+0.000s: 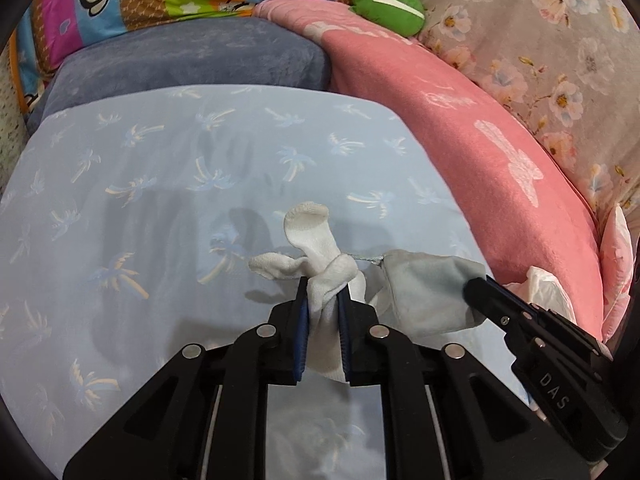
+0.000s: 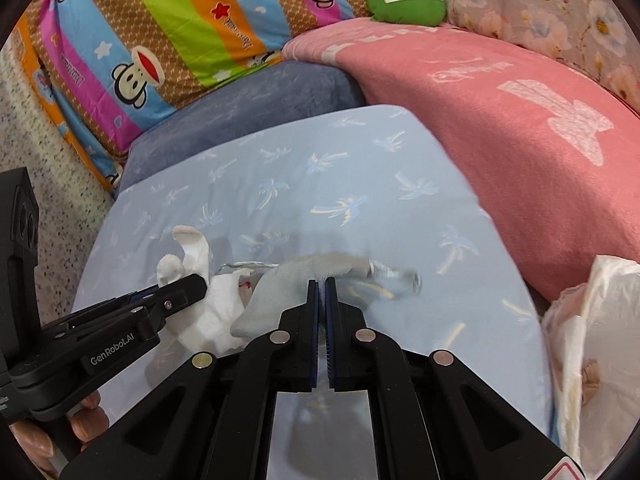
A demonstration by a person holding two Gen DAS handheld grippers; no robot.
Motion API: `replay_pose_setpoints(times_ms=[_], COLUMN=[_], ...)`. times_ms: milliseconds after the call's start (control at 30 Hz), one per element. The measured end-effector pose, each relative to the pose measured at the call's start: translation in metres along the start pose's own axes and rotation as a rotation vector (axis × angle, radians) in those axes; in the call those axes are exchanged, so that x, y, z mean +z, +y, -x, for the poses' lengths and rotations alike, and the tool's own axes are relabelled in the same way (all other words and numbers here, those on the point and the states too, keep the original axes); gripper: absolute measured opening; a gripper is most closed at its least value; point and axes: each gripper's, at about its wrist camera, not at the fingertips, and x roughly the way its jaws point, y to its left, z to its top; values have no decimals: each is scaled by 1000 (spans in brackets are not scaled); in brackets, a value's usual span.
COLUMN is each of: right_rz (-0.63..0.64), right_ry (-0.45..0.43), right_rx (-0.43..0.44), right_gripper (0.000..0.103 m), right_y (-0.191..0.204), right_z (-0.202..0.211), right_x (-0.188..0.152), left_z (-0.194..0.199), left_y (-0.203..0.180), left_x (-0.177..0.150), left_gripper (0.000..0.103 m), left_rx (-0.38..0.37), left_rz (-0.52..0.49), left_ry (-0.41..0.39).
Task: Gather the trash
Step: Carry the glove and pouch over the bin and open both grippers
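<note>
In the left wrist view my left gripper [image 1: 324,284] is shut on a bunched white sock [image 1: 308,224], lifted just above the light blue palm-print sheet [image 1: 160,184]. To its right a pale grey cloth piece [image 1: 424,292] hangs from my right gripper [image 1: 474,286]. A thin silvery thread [image 1: 360,258] runs between the two pieces. In the right wrist view my right gripper [image 2: 322,282] is shut on the grey cloth [image 2: 276,292], whose far end trails a blurred silvery strip [image 2: 392,274]. My left gripper [image 2: 200,280] enters from the left, holding the white sock [image 2: 216,312].
A pink blanket [image 1: 480,160] borders the sheet on the right and a grey-blue cushion [image 1: 192,60] lies behind it. Beyond are a striped monkey-print quilt [image 2: 160,20] and a green plush [image 1: 388,4]. Crumpled white material [image 2: 600,320] lies at the right edge. A hand [image 2: 84,420] shows at lower left.
</note>
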Motion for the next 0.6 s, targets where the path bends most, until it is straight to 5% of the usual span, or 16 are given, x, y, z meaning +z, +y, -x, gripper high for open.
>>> replay_pose_setpoints(times_ms=[600], right_rz=[-137], right_ry=[-176], right_rx=[-72], right_gripper=[3], right_y=[-100], right_z=[115], right_x=[-9], left_z=[22], left_y=[-105], left_x=[-14], left_gripper=[13], left_rx=[-57], left_rz=[-183], left_ry=[-48])
